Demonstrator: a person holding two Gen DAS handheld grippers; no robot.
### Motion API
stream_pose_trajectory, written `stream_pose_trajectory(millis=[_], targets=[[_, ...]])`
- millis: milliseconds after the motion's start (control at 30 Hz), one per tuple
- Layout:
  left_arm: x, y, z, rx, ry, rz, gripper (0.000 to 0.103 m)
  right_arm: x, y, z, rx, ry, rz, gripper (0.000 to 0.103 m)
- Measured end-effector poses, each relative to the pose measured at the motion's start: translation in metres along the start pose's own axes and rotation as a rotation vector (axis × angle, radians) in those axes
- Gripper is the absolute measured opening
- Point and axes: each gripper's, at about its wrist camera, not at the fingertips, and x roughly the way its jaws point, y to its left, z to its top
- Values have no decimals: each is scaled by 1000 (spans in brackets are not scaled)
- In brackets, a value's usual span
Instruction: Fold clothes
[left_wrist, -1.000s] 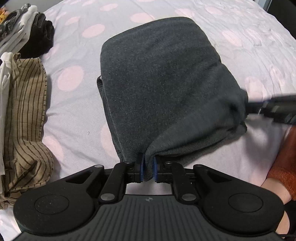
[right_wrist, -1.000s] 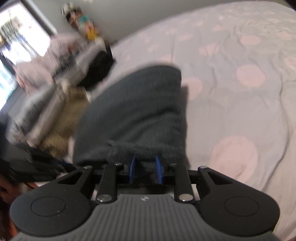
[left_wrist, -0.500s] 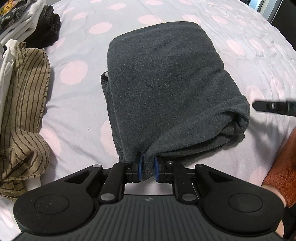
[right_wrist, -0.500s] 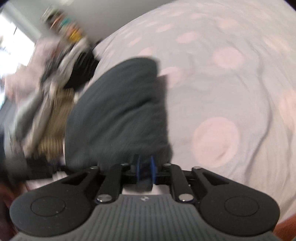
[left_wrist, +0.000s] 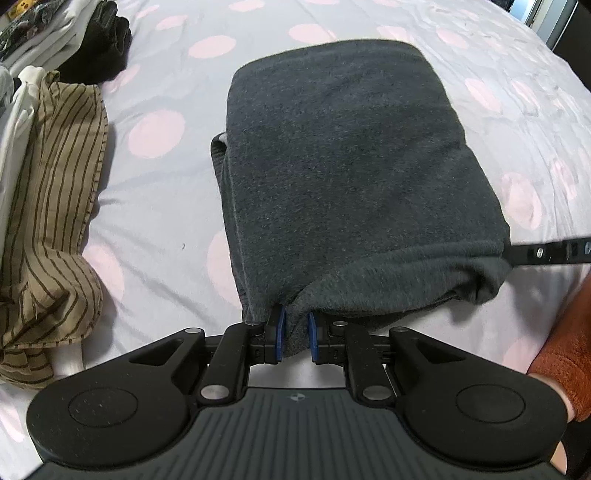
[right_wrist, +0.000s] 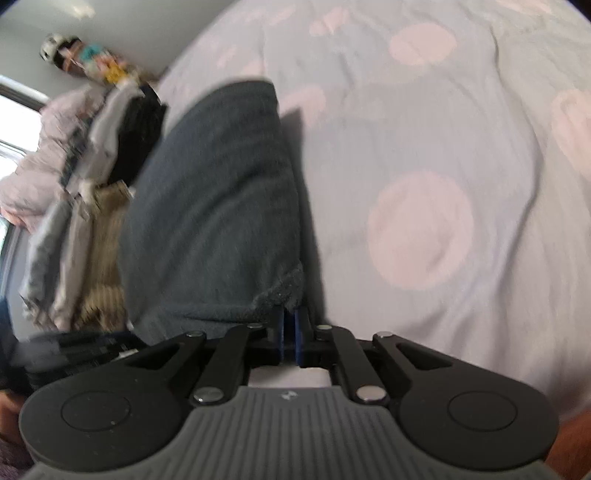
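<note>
Garment: a dark grey fleece (left_wrist: 343, 155) lies folded into a thick block on the bed, stretching away from both sets of jaws.
Left gripper (left_wrist: 294, 334): jaws narrow, pinching the near left corner of the fleece between the blue pads.
Right gripper (right_wrist: 290, 334): jaws all but together at the near right corner; a tuft of fleece sits right at the pad tips, and they seem to nip its edge.
Done: judging by its layers, the fleece is folded down to a compact rectangle.
Left: probably one last fold or a tidy-up, then a move to the pile; the near edge ahead of the left jaws is bunched.
Pile (left_wrist: 48, 206): a striped tan piece, white and black clothes, left of the left jaws.
Surface: bedspread (left_wrist: 159, 206), pale lilac with pink dots, lightly creased.
Room: grey wall and a bright window (right_wrist: 14, 122), far left of the right jaws, blurred.
</note>
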Motion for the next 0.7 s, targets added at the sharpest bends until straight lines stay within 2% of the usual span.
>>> stream_pose_trajectory(millis=[133, 267, 367, 500, 567, 700], targets=[[6, -5, 0, 26, 49, 38, 18, 17, 13, -6, -93, 87, -84, 0], [7, -6, -3, 48, 117, 48, 23, 13, 19, -12, -140, 86, -101, 0], [-7, 3, -8, 11, 66, -22, 25, -2, 18, -14, -143, 23, -75, 5], [-37, 15, -17, -24, -61, -142, 41, -27, 19, -14, -161, -115, -6, 5], [-50, 22, -18, -49, -126, -171, 48, -35, 20, -13, -157, -174, 6, 5], [-67, 40, -6, -132, -285, -191, 49, -42, 28, -8, -178, -296, -16, 5]])
